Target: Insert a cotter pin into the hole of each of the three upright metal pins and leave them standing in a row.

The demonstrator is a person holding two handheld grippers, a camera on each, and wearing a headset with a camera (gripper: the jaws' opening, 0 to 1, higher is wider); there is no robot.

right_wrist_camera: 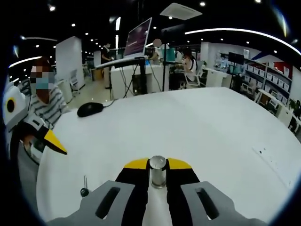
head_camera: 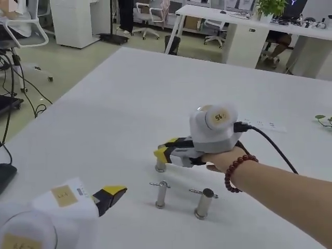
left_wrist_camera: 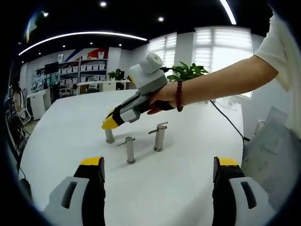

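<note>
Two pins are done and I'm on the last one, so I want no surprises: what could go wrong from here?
The right gripper is shut on the top of the far pin; any sideways pull could tip it. The middle pin and the near pin stand close by the person's arm, cotter pins sticking out; a low sweep could knock them over.
</note>
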